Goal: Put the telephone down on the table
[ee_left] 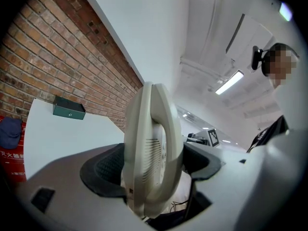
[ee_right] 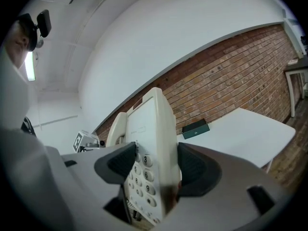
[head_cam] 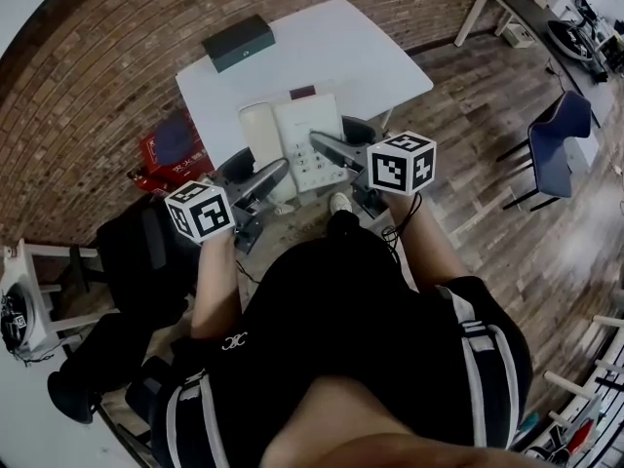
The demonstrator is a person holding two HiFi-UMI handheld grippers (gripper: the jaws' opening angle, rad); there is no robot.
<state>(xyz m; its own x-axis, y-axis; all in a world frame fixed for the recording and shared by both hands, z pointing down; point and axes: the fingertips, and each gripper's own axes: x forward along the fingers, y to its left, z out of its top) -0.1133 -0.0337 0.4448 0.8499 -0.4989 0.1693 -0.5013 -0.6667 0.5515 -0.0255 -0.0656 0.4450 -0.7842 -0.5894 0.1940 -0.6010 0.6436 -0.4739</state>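
A cream corded telephone (head_cam: 292,146) with its handset on the left and a keypad on the right hangs at the near edge of the white table (head_cam: 331,47). My left gripper (head_cam: 278,175) is shut on the handset side (ee_left: 151,153). My right gripper (head_cam: 324,144) is shut on the keypad side (ee_right: 149,167). Both hold the telephone tilted up, its face toward the person. In the right gripper view the handset (ee_right: 115,126) shows behind the body.
A dark green box (head_cam: 238,41) lies at the table's far left. A red box (head_cam: 174,149) sits on the floor by the brick wall. A blue chair (head_cam: 556,139) and a second table (head_cam: 531,13) stand to the right.
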